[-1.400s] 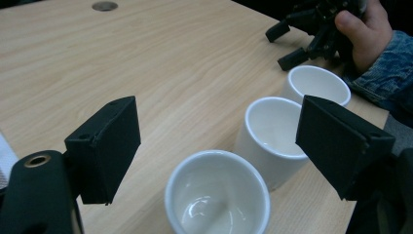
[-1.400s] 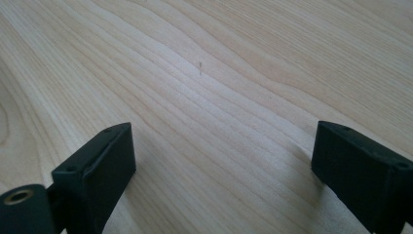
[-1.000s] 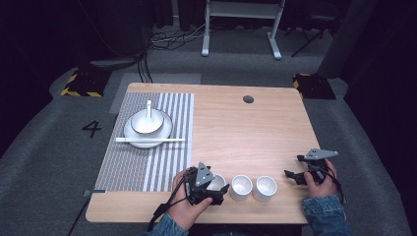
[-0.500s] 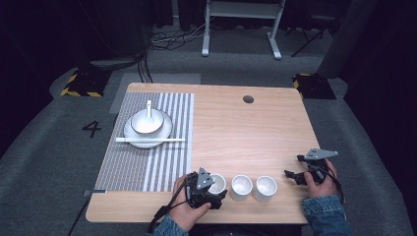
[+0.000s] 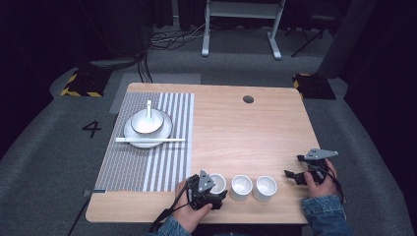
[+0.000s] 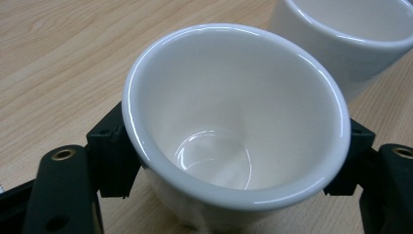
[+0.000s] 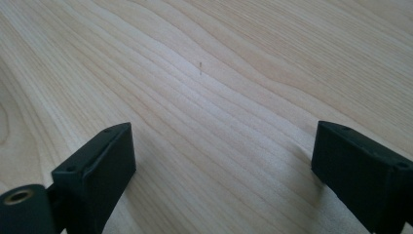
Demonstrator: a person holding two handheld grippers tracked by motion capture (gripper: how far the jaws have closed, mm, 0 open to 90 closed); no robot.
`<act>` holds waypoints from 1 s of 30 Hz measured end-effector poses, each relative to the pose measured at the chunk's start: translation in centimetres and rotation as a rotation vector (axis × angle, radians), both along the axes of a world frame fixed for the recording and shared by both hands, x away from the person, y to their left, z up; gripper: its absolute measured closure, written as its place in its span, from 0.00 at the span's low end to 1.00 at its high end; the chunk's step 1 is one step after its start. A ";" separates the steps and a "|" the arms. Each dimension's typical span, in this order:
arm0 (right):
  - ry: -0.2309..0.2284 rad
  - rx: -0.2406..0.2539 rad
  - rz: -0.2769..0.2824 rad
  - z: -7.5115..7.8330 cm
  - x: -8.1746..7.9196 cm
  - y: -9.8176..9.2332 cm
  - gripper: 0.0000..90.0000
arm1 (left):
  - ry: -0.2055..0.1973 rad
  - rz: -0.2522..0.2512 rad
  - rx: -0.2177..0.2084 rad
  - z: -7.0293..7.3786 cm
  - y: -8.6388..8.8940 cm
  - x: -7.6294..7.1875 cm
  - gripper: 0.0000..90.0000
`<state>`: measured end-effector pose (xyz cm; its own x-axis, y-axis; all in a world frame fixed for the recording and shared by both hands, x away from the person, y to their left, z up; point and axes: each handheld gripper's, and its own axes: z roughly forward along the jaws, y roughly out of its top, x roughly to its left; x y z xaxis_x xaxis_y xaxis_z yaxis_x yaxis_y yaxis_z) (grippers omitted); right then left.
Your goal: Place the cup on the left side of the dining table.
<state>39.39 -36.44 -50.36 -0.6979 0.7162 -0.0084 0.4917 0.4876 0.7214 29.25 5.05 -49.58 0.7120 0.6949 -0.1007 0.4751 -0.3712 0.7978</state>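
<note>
Your left claw (image 6: 229,161) clamps the left cup (image 6: 236,122) of three at the worktop's (image 5: 236,128) near edge. Your right claw (image 7: 224,170) rests spread apart on bare wood.

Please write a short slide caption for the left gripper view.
Left tool closed around a white cup; second cup behind.

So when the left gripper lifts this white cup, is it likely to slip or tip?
The white cup looks glazed and glossy, so it may slip between the left gripper jaws. Its wall narrows downward, so it probably wedges rather than drops. It looks ceramic, likely rigid but chippable against the neighbouring cup.
</note>
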 end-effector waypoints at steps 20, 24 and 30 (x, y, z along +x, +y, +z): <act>0.000 -0.001 -0.001 0.0 0.0 0.0 0.10 | -0.041 -0.019 0.020 0.0 0.0 0.0 0.29; 0.000 -0.001 -0.001 0.0 0.0 0.0 0.10 | -0.032 -0.031 0.011 0.5 0.1 0.1 0.30; 0.000 -0.001 -0.001 0.0 0.0 0.0 0.10 | -0.039 -0.028 0.003 1.3 0.6 0.1 0.30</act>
